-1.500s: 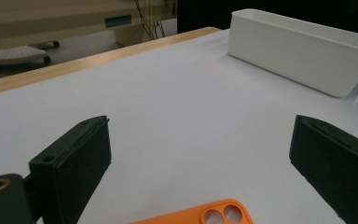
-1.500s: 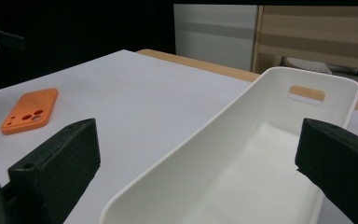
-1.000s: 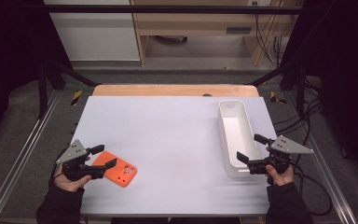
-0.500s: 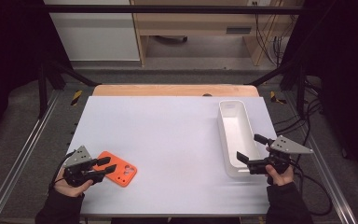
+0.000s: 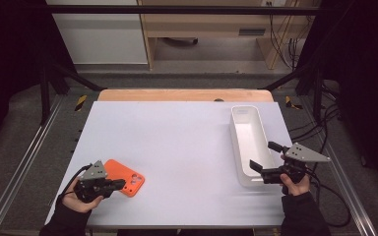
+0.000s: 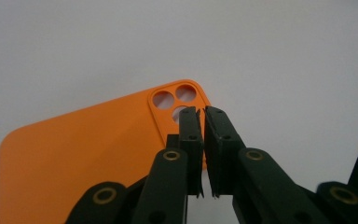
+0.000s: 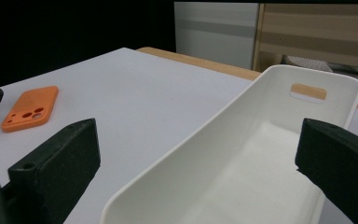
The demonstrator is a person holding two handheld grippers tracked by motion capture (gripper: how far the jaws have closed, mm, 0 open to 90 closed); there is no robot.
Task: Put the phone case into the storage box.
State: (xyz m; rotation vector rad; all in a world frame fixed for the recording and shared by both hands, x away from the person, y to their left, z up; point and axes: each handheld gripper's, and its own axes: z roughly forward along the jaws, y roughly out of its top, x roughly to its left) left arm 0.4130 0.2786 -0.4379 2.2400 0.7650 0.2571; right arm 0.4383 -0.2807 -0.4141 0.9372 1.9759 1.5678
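orange phone case [image 5: 125,177] flat, camera end toward bin; left gripper [image 6: 201,114] closed, seemingly pinching its edge.

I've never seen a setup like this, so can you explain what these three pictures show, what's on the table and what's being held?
A person sits at a white table with a hand-held pair of tongs in each hand. One picture looks down from above; the other two come from small cameras riding on each pair of tongs. On the table lie an orange phone case and a long white tray. The left tongs have just been closing and are now shut on the case's edge by the camera holes. The right tongs stand open, one jaw on either side of the tray's near end, not gripping it.
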